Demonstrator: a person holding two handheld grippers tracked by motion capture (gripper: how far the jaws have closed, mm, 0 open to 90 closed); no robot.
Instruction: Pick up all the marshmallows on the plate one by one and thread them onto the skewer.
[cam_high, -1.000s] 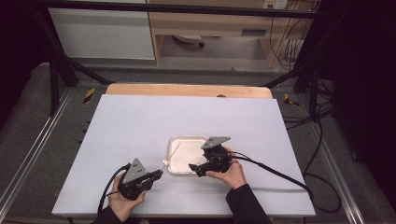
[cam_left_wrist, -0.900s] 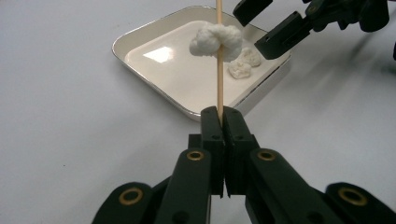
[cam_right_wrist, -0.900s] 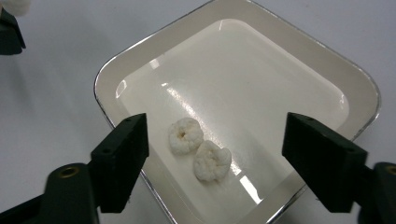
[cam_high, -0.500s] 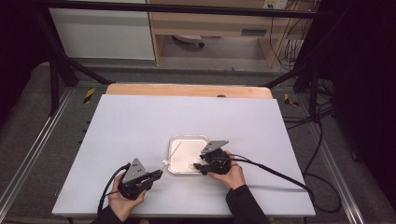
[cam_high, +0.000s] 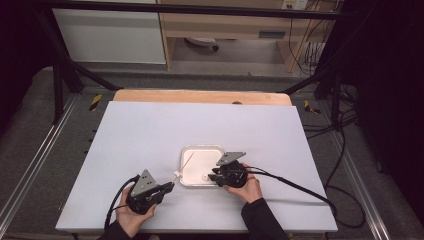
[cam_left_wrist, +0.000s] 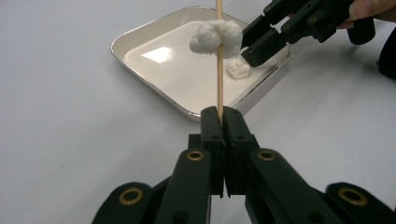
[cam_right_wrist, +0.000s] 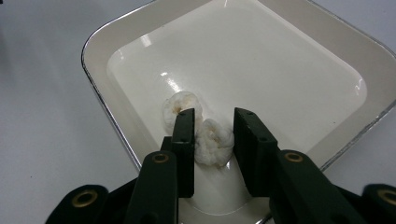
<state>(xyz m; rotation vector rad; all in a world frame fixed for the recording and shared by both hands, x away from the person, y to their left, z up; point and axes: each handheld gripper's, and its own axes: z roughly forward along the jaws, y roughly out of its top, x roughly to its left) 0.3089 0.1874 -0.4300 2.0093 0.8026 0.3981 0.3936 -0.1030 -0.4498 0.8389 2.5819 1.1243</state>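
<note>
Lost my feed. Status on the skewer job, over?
Left gripper shut on skewer. Right gripper jaws just closing around loose white lump in tray. Nothing in the way.

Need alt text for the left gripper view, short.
The left gripper, jaws shut on a thin wooden skewer, holds it over a white tray, with a white puffy piece threaded on it. The right gripper reaches in at top right toward a second white piece lying in the tray.
</note>
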